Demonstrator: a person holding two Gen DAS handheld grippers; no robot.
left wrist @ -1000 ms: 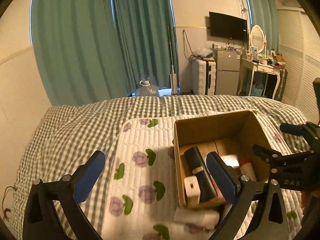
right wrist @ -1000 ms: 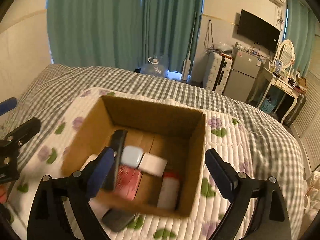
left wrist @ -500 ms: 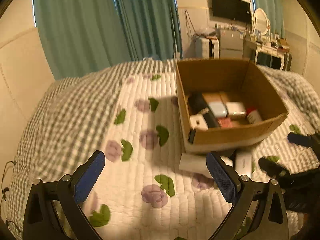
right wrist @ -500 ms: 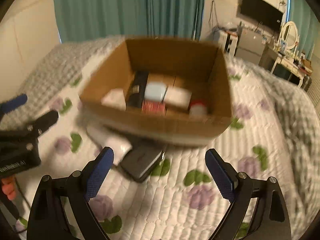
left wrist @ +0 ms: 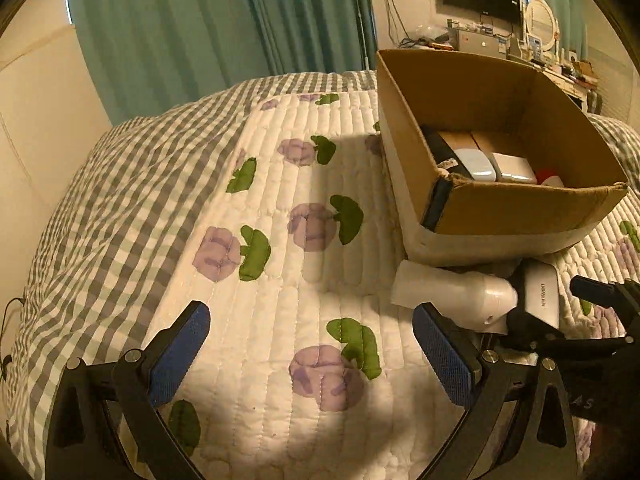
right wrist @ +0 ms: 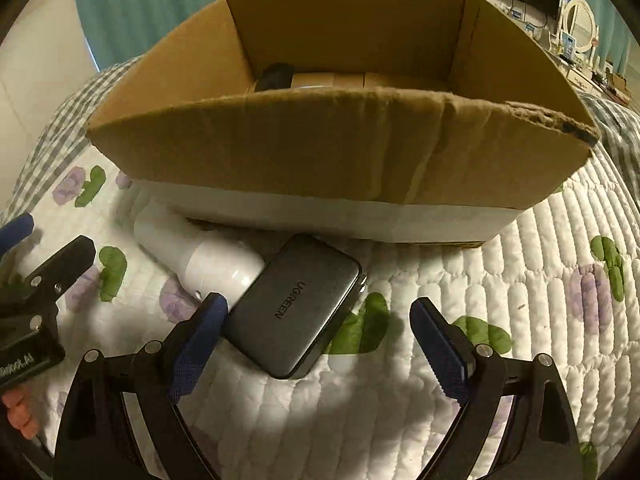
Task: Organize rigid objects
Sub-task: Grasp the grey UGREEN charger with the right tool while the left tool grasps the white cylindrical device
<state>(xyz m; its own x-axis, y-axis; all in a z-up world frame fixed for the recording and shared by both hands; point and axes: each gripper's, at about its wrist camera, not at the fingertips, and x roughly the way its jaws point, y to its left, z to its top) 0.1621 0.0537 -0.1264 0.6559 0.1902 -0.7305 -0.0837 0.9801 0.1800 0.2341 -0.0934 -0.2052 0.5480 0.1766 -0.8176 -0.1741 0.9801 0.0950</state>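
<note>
On the quilt (left wrist: 280, 280), left wrist view: left gripper (left wrist: 312, 354) low over bare floral fabric, fingers wide, holding nothing. Box (left wrist: 520, 208) at 2 o'clock, open-topped; inside it, a black item, two pale cases and a red-and-white item. White bottle (left wrist: 452, 292) lying against the box's near wall; grey case (left wrist: 542, 296) just beside it. Right gripper (left wrist: 592, 320) at 3 o'clock.

Right wrist view: right gripper (right wrist: 320, 340) fingers wide, empty. Case (right wrist: 296, 308) flat on the quilt at 12 o'clock, near end between the fingertips, left finger beside its edge. Bottle (right wrist: 208, 256) at 11 o'clock, touching the case. Box (right wrist: 340, 160) behind both.
</note>
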